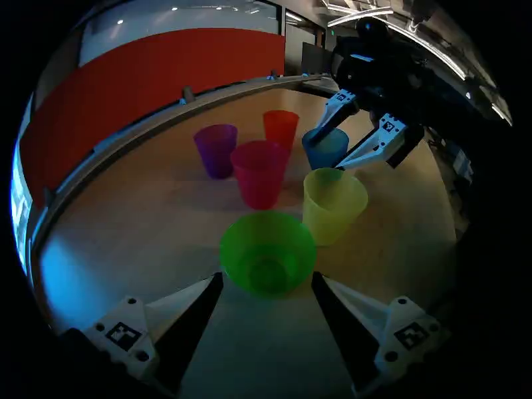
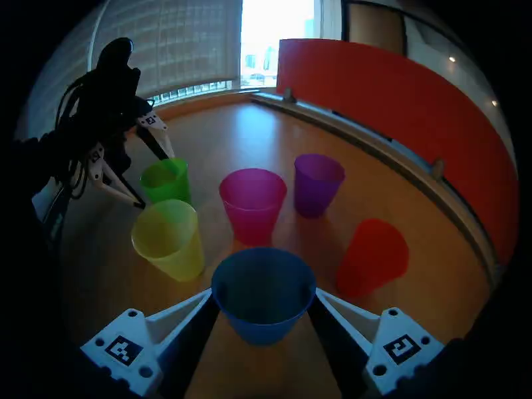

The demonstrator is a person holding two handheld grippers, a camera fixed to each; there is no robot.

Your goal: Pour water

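Several coloured plastic cups stand on a wooden table (image 1: 166, 219). The green cup (image 1: 268, 253) sits between my left gripper's (image 1: 266, 278) fingertips, which press on both of its sides. In the right gripper view, the blue cup (image 2: 263, 292) is held the same way by my right gripper (image 2: 264, 294). Farther off, the right gripper (image 1: 327, 153) straddles the blue cup (image 1: 326, 147) in the left gripper view. In the right gripper view, the left gripper (image 2: 157, 181) straddles the green cup (image 2: 165, 179). I cannot see water in any cup.
A yellow cup (image 1: 334, 203), a pink cup (image 1: 259, 171), a purple cup (image 1: 215, 149) and an orange cup (image 1: 280, 128) stand close together between the two grippers. A red panel (image 2: 399, 113) runs behind the table's curved edge. A person's dark sleeve (image 2: 40, 166) holds the far gripper.
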